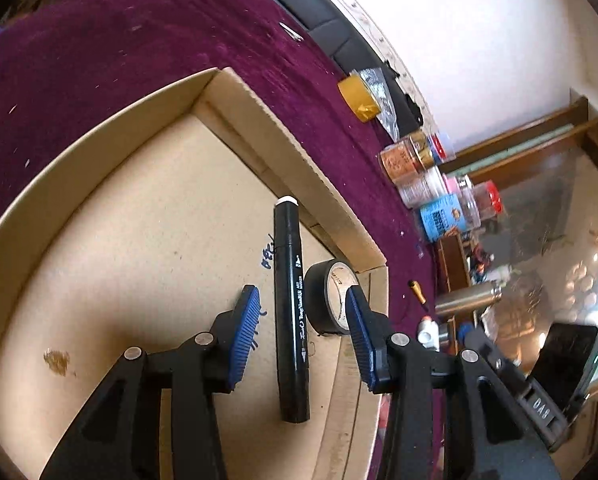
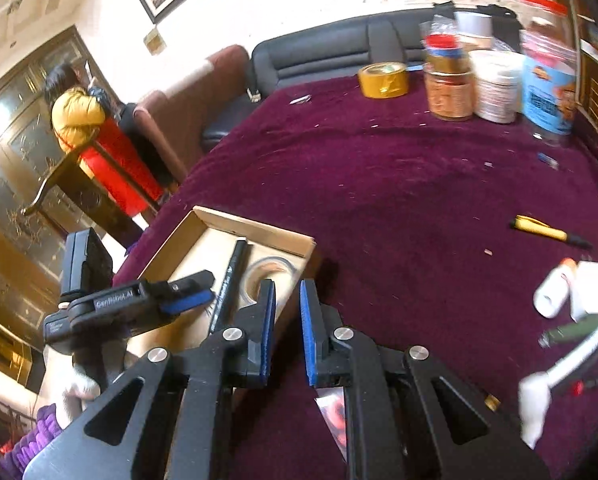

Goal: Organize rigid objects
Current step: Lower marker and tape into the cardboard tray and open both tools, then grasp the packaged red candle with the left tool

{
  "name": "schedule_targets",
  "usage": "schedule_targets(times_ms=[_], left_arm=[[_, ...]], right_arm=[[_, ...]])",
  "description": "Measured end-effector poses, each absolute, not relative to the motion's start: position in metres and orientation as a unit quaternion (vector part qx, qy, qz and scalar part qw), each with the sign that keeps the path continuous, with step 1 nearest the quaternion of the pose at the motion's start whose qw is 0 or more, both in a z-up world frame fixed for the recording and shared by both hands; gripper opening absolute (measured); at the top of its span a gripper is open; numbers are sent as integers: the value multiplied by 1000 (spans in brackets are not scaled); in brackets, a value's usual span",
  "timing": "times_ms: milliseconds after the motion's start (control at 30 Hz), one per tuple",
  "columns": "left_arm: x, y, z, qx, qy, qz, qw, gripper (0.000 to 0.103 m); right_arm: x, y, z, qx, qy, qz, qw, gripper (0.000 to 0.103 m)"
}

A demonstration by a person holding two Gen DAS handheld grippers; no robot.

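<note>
A shallow cardboard box [image 1: 139,200] sits on the maroon cloth. In it lie a black marker [image 1: 291,312] and a black tape roll [image 1: 331,300]. My left gripper [image 1: 301,294] hangs open over the box. The marker lies lengthwise between its blue pads, and neither pad touches it. The right wrist view shows the same box [image 2: 255,228], marker [image 2: 229,284] and tape roll [image 2: 269,276]. My right gripper [image 2: 287,286] is at the box's near corner, shut to a thin gap with nothing in it. A yellow pen [image 2: 547,232] and a white bottle [image 2: 555,292] lie on the cloth to the right.
Several jars [image 2: 449,92] and a gold tape roll [image 2: 383,80] stand at the far edge of the cloth. A dark green pen [image 2: 571,330] lies at the right. A blurred white object [image 2: 539,404] is at lower right. A person in a yellow jacket [image 2: 75,116] stands far left.
</note>
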State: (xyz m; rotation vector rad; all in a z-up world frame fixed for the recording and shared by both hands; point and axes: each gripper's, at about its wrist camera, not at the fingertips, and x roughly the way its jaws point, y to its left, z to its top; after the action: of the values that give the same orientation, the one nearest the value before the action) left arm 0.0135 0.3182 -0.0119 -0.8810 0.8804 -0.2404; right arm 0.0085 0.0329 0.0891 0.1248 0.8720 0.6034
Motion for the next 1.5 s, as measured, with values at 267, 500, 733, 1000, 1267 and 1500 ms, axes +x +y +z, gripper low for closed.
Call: schedule_targets(times_ms=[267,500,733,1000,1267,1500], left_arm=[[-2,317,-3,-393,389,-46,832,39],[-28,297,40,-357,354,-59,863,43],[-71,236,97,-275,327,-85,900,66],[-84,170,93,-233,369,-141,889,66],[-73,123,68,-197,426,-148,870,66],[-53,104,39,-187,471,-102,856,66]], right_arm=[[-21,-35,101,92,381,254,884,10],[-47,-92,112,84,327,181,924,10],[-83,-136,118,58,200,27,978,103],[-55,-202,70,129,268,-36,954,103],[-53,-242,41,186,284,-53,939,103],[-50,-240,39,187,290,-35,938,103]])
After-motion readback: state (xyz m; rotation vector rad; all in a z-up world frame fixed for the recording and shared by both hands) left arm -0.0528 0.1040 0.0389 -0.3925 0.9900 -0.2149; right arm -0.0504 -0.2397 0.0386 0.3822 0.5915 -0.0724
